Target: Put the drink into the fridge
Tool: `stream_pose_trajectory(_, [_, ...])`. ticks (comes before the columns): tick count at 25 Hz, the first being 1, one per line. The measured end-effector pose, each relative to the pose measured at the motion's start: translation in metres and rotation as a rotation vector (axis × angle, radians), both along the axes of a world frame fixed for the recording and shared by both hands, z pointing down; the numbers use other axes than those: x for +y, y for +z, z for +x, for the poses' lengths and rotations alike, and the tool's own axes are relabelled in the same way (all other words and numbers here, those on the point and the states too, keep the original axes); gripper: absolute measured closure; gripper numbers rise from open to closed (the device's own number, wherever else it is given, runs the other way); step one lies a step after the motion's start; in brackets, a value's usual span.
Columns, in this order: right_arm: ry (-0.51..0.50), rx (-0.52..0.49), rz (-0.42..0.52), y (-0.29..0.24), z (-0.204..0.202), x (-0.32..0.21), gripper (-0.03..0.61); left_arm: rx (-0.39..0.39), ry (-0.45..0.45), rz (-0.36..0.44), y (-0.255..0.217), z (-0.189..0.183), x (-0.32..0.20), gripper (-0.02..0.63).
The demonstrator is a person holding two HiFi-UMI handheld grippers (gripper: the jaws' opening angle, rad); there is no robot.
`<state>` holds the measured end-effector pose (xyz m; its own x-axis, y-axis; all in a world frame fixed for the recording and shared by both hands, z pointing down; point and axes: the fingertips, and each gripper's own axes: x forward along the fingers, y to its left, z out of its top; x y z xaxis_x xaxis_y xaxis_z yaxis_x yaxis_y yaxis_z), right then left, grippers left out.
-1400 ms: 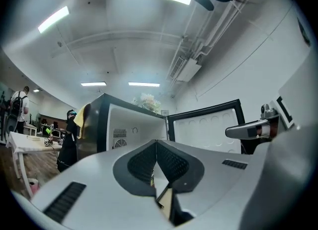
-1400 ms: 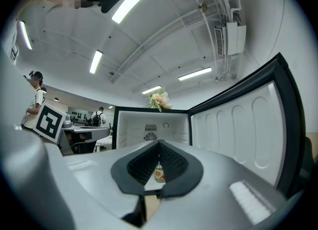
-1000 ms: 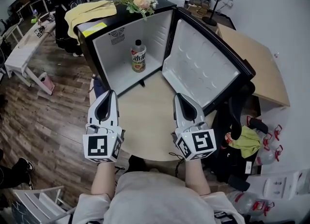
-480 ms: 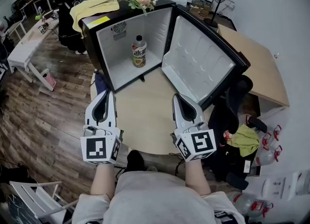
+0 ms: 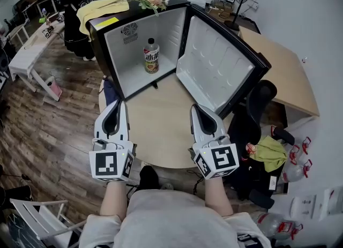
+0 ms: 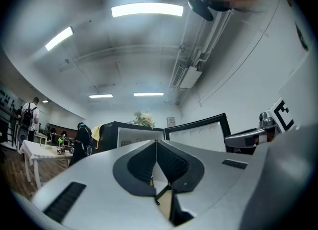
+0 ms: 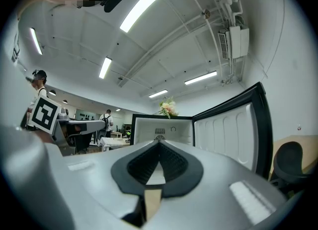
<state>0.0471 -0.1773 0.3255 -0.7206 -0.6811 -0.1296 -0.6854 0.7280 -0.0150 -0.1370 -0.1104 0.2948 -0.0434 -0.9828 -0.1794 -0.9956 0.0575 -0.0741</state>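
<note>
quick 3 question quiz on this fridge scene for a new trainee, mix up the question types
1. True or false: the door of the fridge is shut.
2. Where is the drink bottle? A: lying on top of the fridge. B: standing upright inside the fridge. C: tucked into the door.
3. Fill in: the jaws of the left hand-held gripper and the right hand-held gripper are ____ and hold nothing.

Key: 1 false; 2 B; 3 shut
</note>
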Motion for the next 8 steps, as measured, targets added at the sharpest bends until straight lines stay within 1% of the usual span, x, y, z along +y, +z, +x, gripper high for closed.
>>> stream_pose_trajectory(8, [0.005,-0.003,0.004,-0.0005,0.0044,0.0015,0.569,0.005,0.009,-0.003,0.0013,0.0035,-0.0003,0.603])
